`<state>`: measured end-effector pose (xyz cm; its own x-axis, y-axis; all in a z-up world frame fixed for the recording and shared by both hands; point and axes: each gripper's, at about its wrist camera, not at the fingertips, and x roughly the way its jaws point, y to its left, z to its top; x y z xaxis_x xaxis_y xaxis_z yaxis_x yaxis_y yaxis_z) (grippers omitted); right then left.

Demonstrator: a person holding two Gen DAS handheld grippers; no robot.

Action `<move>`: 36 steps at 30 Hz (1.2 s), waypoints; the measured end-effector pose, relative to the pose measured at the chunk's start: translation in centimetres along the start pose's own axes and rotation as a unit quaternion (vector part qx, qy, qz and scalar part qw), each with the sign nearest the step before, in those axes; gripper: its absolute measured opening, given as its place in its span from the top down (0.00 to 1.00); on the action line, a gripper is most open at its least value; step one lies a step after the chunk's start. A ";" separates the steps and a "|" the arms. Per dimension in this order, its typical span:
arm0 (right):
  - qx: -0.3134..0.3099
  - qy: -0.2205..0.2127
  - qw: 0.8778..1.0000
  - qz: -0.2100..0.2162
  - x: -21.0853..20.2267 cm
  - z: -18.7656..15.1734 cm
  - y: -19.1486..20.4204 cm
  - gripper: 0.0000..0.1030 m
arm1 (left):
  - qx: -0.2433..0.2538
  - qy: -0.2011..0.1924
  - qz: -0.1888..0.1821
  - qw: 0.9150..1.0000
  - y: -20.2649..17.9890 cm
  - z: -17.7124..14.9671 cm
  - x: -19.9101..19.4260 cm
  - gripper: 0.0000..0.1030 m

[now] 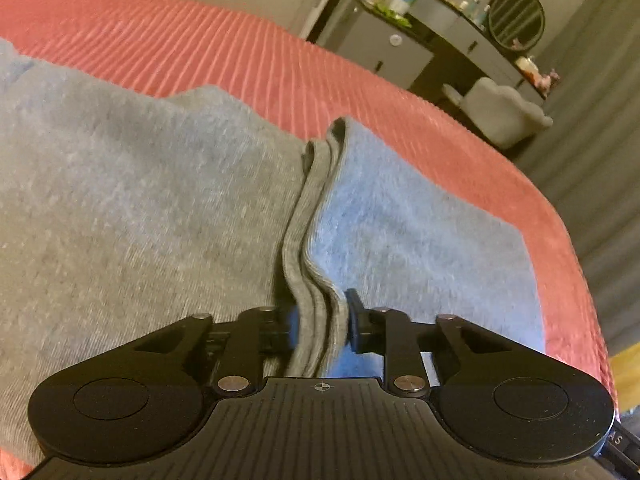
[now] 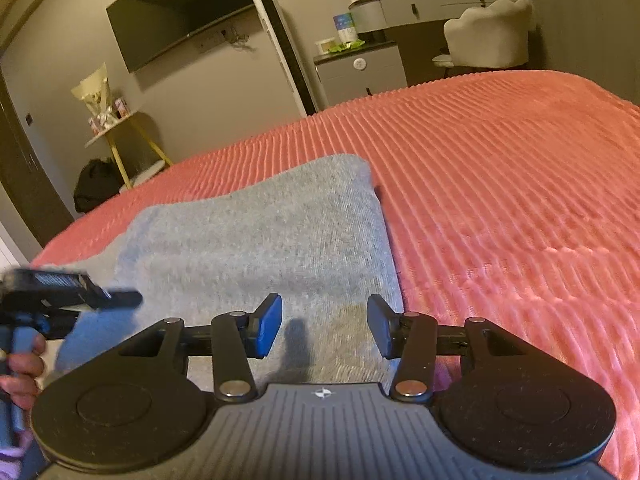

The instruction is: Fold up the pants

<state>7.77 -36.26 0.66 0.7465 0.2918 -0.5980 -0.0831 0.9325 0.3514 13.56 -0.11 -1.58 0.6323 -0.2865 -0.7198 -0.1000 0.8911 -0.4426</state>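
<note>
Grey pants (image 1: pixel 120 208) lie on a pink ribbed bedspread (image 1: pixel 200 52). In the left wrist view my left gripper (image 1: pixel 320 320) is shut on the pants' layered ribbed hem (image 1: pixel 308 248), which stands up as a fold between the pads. In the right wrist view the pants (image 2: pixel 256 232) lie folded flat. My right gripper (image 2: pixel 324 328) is open and empty just above their near edge. The left gripper (image 2: pixel 60 300) and the hand holding it show at the left edge, blurred.
The bedspread (image 2: pixel 500 200) stretches right and far. Beyond the bed stand a grey dresser (image 2: pixel 360 68), a vanity with a chair (image 2: pixel 488 36), a wall TV (image 2: pixel 180 12) and a small side table (image 2: pixel 116 132). The bed's edge drops off at right (image 1: pixel 580 264).
</note>
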 end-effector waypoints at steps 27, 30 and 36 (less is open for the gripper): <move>-0.058 0.050 0.997 -0.016 0.7 0.0 3.0 0.70 | 0.030 -0.093 0.069 0.993 -0.9 0.5 -5.5 0.77; -0.044 0.026 0.999 -0.013 1.2 1.9 2.8 0.70 | 0.079 -0.140 0.052 0.986 -3.1 1.0 -6.1 0.58; -0.112 0.075 0.990 -0.052 8.7 4.6 4.6 0.73 | 0.135 -0.134 0.043 0.981 -6.3 1.3 -2.6 0.50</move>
<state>16.92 -30.41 0.34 0.6535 0.2053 -0.7285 -0.1686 0.9778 0.1244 13.60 -4.49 3.76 0.8137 -0.1354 -0.5653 0.0221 0.9790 -0.2026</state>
